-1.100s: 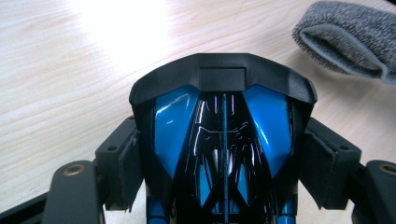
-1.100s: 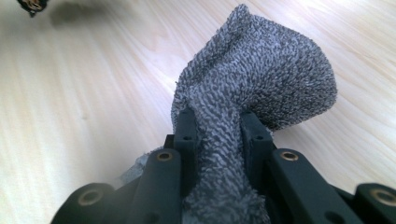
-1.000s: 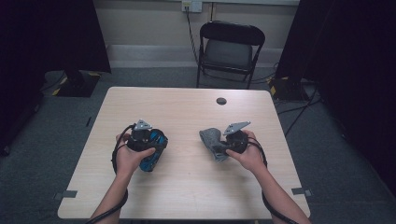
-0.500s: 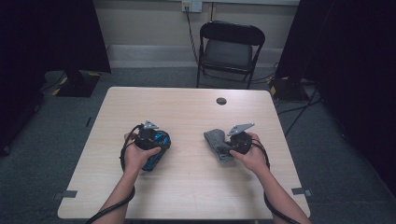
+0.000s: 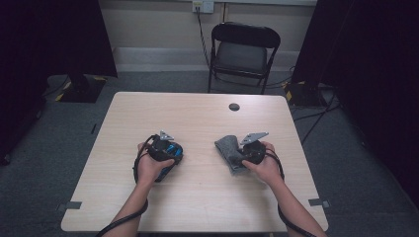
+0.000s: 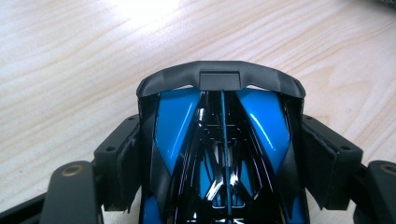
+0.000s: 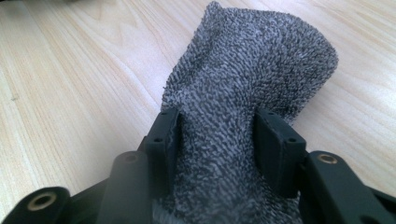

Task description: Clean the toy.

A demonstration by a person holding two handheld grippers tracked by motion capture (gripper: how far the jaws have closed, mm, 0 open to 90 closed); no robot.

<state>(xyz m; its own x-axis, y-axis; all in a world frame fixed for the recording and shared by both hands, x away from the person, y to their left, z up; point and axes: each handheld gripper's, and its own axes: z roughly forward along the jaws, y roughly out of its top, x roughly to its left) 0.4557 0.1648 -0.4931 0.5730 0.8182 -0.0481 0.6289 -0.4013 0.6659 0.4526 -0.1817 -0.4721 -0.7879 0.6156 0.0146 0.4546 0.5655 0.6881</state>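
Where the high view looks down on the pale wooden worktop (image 5: pixel 197 197), two forearms come in from the bottom edge. Left hand-held gripper (image 5: pixel 170 153) sits left of centre, wrapped around a blue-and-black toy car (image 5: pixel 168 160) that rests low on the worktop. Right hand-held gripper (image 5: pixel 237 155) sits right of centre, over a grey cloth (image 5: pixel 228 147) lying crumpled on the wood, well apart from the car. Small dark round disc (image 5: pixel 234 106) near the far edge; black folding chair (image 5: pixel 244 52) beyond the worktop. Left gripper view: toy car (image 6: pixel 219 140) fills the space between the two black jaws, nose pointing away, a dark bumper across its front; both pads (image 6: pixel 122 163) press against its flanks, so the grip is closed on it at a wide spread, wood grain beyond. Right gripper view: grey cloth (image 7: pixel 252 79), terry texture, runs up between the jaws and spreads out onto the wood ahead. Jaws have just been opening; the pads (image 7: pixel 164 140) stand at the sides of the fabric with the bundle between them, loosely flanked and not squeezed.
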